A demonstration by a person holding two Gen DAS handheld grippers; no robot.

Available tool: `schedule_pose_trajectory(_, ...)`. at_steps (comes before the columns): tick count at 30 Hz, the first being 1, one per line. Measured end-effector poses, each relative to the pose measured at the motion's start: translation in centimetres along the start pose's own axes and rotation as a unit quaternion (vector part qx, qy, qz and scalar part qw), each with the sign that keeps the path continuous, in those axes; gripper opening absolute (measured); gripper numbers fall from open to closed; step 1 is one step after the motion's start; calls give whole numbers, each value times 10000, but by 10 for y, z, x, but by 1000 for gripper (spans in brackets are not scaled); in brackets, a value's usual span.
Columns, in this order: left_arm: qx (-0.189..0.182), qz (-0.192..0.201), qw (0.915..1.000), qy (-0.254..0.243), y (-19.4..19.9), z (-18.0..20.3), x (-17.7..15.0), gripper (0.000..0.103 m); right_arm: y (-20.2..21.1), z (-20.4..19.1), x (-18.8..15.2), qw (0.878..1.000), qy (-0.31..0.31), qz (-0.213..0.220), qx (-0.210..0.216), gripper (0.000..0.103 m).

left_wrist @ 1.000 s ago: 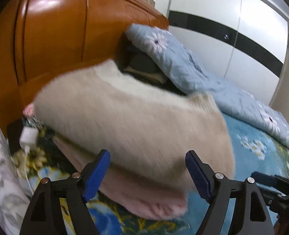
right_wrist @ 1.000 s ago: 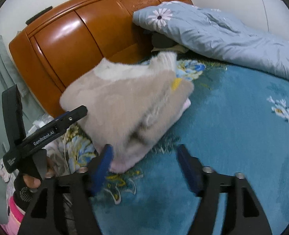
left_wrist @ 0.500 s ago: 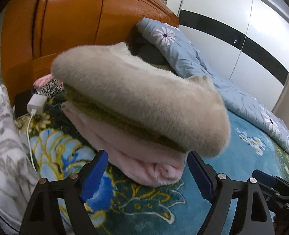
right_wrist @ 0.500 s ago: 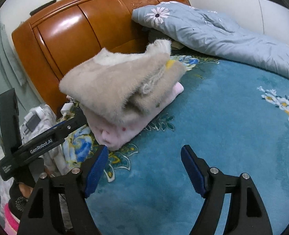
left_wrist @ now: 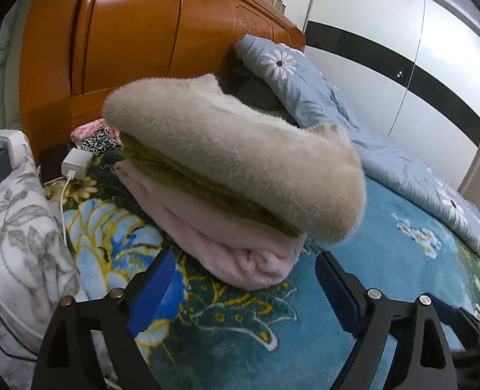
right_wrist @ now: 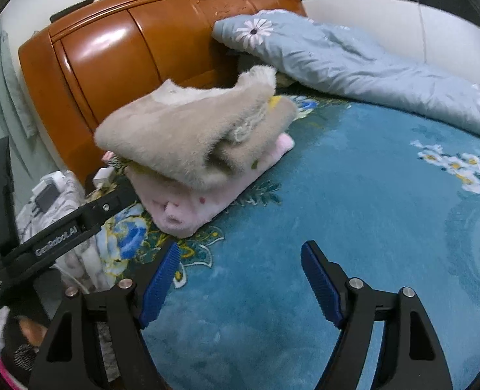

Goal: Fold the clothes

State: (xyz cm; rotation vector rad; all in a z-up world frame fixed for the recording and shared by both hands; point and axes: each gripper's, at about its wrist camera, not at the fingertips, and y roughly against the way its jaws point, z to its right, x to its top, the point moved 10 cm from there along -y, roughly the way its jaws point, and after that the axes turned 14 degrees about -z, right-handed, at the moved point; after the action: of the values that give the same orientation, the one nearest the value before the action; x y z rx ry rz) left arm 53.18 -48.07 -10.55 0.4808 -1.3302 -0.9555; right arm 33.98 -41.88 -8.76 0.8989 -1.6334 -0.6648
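A folded pile lies on the teal floral bedspread (right_wrist: pixel 369 195). A fluffy beige garment (left_wrist: pixel 240 149) (right_wrist: pixel 188 136) is on top, an olive layer (left_wrist: pixel 207 188) is under it, and a pink garment (left_wrist: pixel 227 243) (right_wrist: pixel 201 204) is at the bottom. My left gripper (left_wrist: pixel 244 260) sits just short of the pile's near edge. Its jaws are opening, and the blue pads (left_wrist: pixel 152 295) touch no cloth. My right gripper (right_wrist: pixel 240 247) hovers over bare bedspread in front of the pile, jaws opening, nothing between them. The left tool's black body (right_wrist: pixel 64 234) crosses the right view's left side.
A glossy wooden headboard (left_wrist: pixel 142 48) rises behind the pile. A light blue flowered quilt (right_wrist: pixel 337 58) runs along the back right. A white charger with its cable (left_wrist: pixel 75 164) and a grey leaf-print pillow (left_wrist: pixel 15 227) lie left. White wardrobe doors (left_wrist: pixel 386 32) stand beyond.
The beige garment, blurred and close a second ago, now rests still on the pile. Both grippers have drawn back from it, and the right jaws have spread wider.
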Motion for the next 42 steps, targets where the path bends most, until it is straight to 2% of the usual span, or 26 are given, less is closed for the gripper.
schedule_pose_trajectory(6, 24, 101, 9999, 23, 10, 2, -8, 93, 3, -3, -8, 9999, 30, 122, -14, 103)
schedule_pose_trajectory(9, 65, 104, 9999, 15, 13, 2, -11, 103, 6, -3, -10, 9997, 44, 250, -35, 103)
schedule_pose_trajectory(12, 52, 183, 9998, 77, 17, 0, -13, 103, 9, -1, -11, 9993, 55, 378, -54, 103)
schedule_pose_trajectory(20, 196, -81, 9998, -59, 10, 7, -23, 103, 23, 5, -9, 9973, 65, 717, -126, 103)
schedule_pose_trajectory(24, 54, -107, 9999, -68, 8, 14, -28, 103, 26, 8, -10, 9969, 73, 775, -107, 103)
schedule_pose_trajectory(26, 62, -1, 10000, -36, 11, 15, -27, 103, 27, 8, -10, 9968, 94, 791, -98, 103)
schedule_pose_trajectory(32, -255, 277, 9992, 130, 27, 20, -23, 103, 33, 9, -11, 9957, 164, 904, -150, 103)
schedule_pose_trajectory(35, -89, 389, 9989, 233, 32, 17, -20, 103, 34, 10, -12, 9955, 167, 917, -142, 103)
schedule_pose_trajectory(40, 464, 355, 9981, 194, 30, 12, -23, 103, 31, 16, -15, 9966, 82, 812, -130, 103)
schedule_pose_trajectory(42, 564, 346, 9976, 224, 29, 10, -26, 103, 31, 19, -16, 9968, 34, 787, -130, 103)
